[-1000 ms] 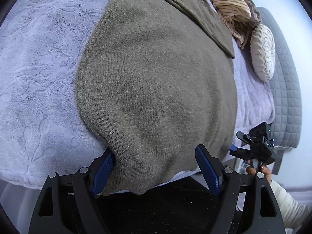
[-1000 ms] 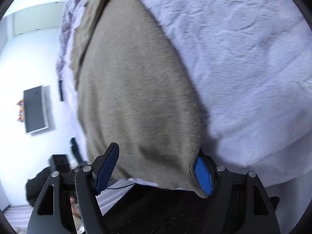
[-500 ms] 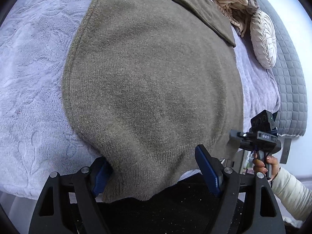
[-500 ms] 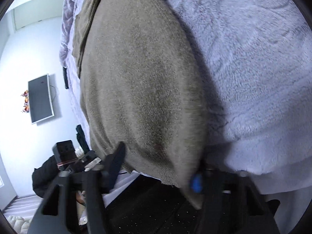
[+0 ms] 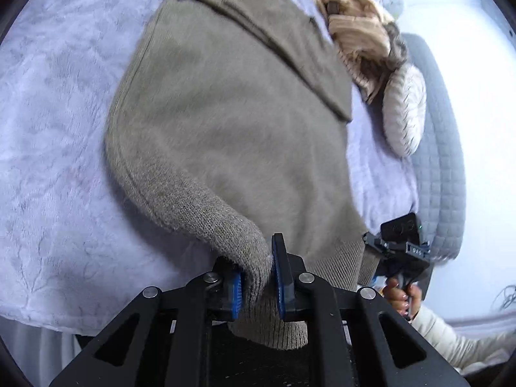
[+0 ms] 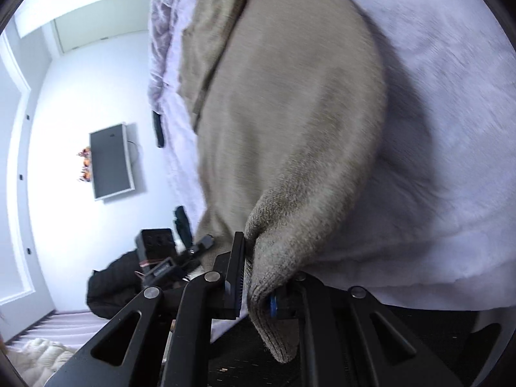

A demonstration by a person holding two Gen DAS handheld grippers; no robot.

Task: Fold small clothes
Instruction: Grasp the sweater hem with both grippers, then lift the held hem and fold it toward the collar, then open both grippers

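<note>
Bed (image 5: 48,148) under a lilac blanket carries the olive knit sweater (image 5: 232,122), spread flat with its hem hanging at the near edge; a heap of striped clothes (image 5: 358,38) sits at the far end. A second ago both my tools stood wide around that hem. Now my left hand-held gripper (image 5: 256,282) is clamped on the left hem corner and my right hand-held gripper (image 6: 254,290) is pinched on the right one, fabric bunched between the pads. I judge the grab done; next, carry the hem toward the collar.
</note>
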